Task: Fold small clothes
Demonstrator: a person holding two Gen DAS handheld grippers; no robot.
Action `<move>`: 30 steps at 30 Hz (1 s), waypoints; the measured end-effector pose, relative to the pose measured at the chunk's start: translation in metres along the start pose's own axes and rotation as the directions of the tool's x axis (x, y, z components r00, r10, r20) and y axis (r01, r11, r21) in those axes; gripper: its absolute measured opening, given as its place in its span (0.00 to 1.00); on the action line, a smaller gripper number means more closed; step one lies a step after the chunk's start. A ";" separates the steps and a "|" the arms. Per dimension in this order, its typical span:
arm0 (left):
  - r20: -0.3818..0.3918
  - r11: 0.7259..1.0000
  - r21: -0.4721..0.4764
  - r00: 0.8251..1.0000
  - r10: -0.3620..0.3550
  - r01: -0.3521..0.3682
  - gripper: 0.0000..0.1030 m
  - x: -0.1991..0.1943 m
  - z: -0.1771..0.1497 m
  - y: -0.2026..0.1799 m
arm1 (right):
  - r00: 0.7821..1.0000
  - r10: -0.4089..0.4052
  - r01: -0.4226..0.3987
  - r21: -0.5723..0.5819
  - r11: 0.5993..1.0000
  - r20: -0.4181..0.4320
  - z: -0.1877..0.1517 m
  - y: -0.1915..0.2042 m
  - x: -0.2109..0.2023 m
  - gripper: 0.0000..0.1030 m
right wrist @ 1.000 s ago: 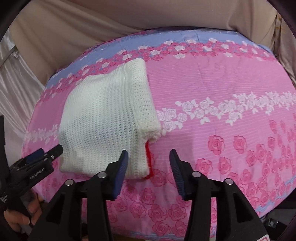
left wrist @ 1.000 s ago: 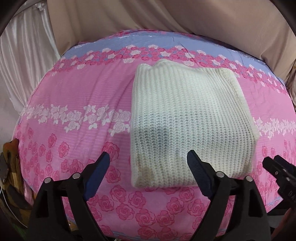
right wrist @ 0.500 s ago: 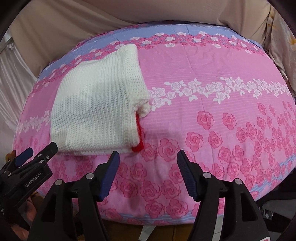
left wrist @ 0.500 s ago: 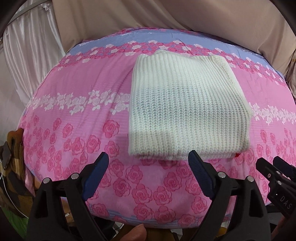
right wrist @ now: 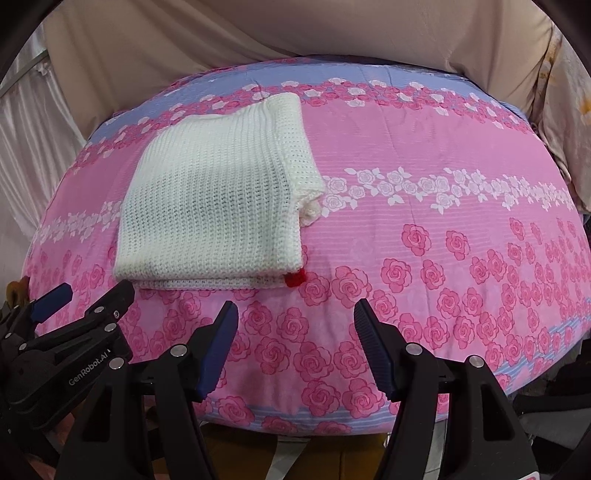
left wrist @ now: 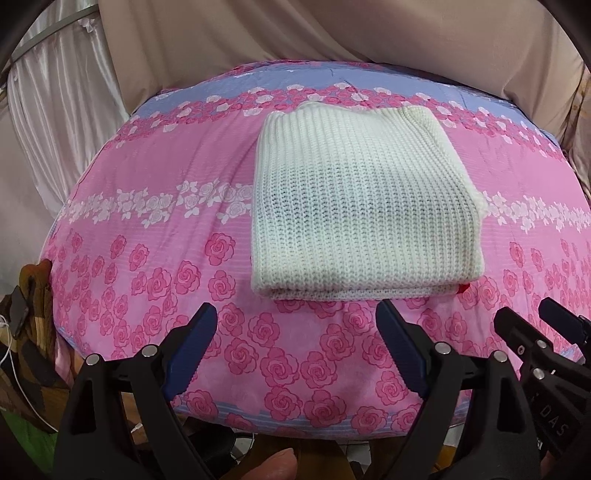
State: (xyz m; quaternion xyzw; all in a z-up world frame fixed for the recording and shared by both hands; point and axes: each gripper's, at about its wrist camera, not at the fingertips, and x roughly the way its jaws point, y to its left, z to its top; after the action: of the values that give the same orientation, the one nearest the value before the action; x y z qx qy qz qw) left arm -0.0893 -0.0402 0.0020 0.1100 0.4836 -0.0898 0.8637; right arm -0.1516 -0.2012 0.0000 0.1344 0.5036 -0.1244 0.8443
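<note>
A cream knitted garment (left wrist: 362, 206) lies folded into a neat rectangle on the pink rose-patterned cloth (left wrist: 147, 206); it also shows in the right wrist view (right wrist: 218, 206), with a small red bit (right wrist: 295, 277) poking out at its near right corner. My left gripper (left wrist: 295, 347) is open and empty, held back from the garment's near edge. My right gripper (right wrist: 295, 339) is open and empty, near the front edge and to the right of the garment. Each gripper shows at the side of the other's view.
The covered surface (right wrist: 443, 206) ends in a rounded front edge just ahead of both grippers. Beige drapes (left wrist: 369, 33) hang behind it and pale satin curtains (left wrist: 55, 129) at the left. Brown clutter and cables (left wrist: 26, 325) lie at the lower left.
Both grippers have pulled back and up from the folded garment, so more of the cloth and its front edge shows. The right gripper's jaws have opened wider. The garment has stayed put.
</note>
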 end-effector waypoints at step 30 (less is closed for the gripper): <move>0.025 0.999 0.012 0.999 0.042 -0.043 0.82 -0.009 -0.001 -0.003 | 1.000 0.021 -0.020 -0.022 1.000 0.014 -0.005 0.015 -0.006 0.62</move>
State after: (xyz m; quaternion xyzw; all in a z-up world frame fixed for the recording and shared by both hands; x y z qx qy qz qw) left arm -0.0958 -0.0427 0.0087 0.1247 0.4697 -0.0759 0.8707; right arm -0.1534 -0.1844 0.0045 0.1297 0.4976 -0.1112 0.8504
